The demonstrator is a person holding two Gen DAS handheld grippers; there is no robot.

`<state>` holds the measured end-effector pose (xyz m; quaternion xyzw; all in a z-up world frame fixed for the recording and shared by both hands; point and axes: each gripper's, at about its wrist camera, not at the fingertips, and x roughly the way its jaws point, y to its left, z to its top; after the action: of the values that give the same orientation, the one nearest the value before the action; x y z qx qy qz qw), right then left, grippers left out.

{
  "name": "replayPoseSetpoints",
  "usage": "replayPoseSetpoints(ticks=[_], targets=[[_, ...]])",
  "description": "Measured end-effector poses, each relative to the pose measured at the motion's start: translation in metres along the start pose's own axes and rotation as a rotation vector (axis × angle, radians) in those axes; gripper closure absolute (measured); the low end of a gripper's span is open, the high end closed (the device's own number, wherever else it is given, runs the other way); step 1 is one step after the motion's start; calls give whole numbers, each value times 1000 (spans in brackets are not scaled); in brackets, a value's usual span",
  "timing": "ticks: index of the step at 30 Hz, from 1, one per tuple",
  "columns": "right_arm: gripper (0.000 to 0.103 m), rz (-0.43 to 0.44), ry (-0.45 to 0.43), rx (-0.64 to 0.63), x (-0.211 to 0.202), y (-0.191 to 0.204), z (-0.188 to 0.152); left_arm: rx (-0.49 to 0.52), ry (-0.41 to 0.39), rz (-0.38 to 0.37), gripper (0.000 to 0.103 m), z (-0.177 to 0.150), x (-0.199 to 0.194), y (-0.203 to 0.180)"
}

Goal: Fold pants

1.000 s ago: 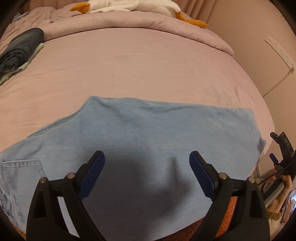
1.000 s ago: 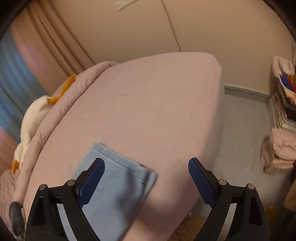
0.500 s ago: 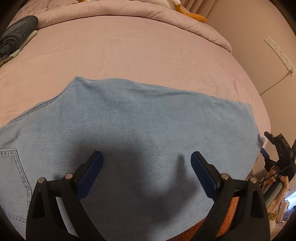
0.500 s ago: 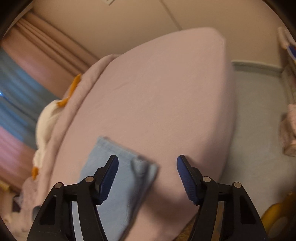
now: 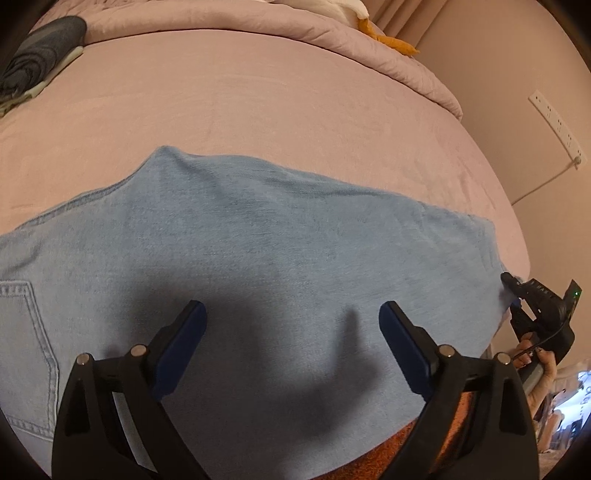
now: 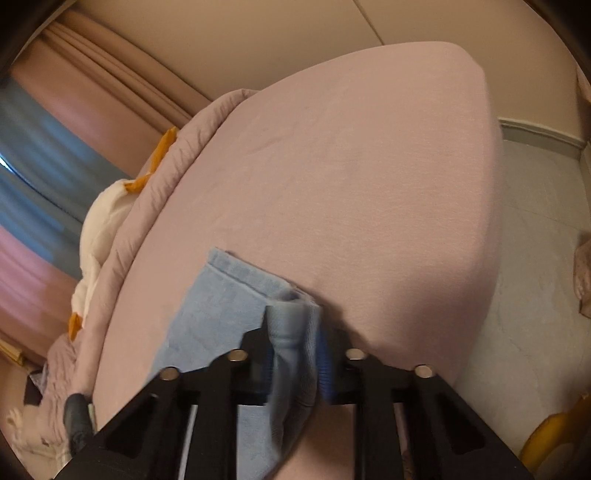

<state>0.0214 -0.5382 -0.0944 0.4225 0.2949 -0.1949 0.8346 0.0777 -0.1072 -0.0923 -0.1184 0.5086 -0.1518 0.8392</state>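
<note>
Light blue denim pants (image 5: 258, 251) lie flat across the pink bed (image 5: 258, 92), back pocket at the left edge, leg ends to the right. My left gripper (image 5: 291, 336) is open just above the middle of the pants, holding nothing. My right gripper (image 6: 293, 332) is shut on the hem corner of the pants (image 6: 229, 306) at the leg end, with cloth bunched between its fingers. The right gripper also shows in the left wrist view (image 5: 532, 299) at the pants' right end.
A rolled pink duvet (image 5: 295, 26) with a white and orange plush toy (image 6: 103, 214) lies along the far side. Dark folded clothes (image 5: 37, 59) lie at the far left. The bed's edge and the floor (image 6: 535, 240) are to the right. A wall socket strip (image 5: 557, 125) is on the wall.
My right gripper has moved down onto the leg hem and shut on it. My left gripper has moved closer over the pants and stays open.
</note>
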Motion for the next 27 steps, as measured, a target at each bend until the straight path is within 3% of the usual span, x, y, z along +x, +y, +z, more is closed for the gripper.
replayPoseSetpoints(ticks=[3, 8, 12, 16, 19, 22, 25, 27], targets=[[85, 31, -67, -100, -20, 24, -3, -19, -11, -4, 10, 0, -9, 4], [86, 293, -73, -324, -63, 104, -29, -46, -67, 1, 10, 0, -34, 17], [85, 469, 46, -530, -75, 172, -78, -79, -118, 38, 10, -3, -57, 35], [85, 587, 284, -676, -56, 220, -139, -136, -156, 71, 10, -10, -75, 61], [85, 567, 411, -762, -39, 234, -181, -182, -155, 91, 10, -14, -79, 80], [85, 473, 531, -843, -9, 244, -220, -225, -142, 100, 10, -19, -79, 94], [85, 373, 567, -897, 8, 242, -242, -240, -130, 94, 10, -23, -79, 101], [85, 367, 570, -892, 4, 239, -243, -240, -124, 87, 10, -22, -78, 100]])
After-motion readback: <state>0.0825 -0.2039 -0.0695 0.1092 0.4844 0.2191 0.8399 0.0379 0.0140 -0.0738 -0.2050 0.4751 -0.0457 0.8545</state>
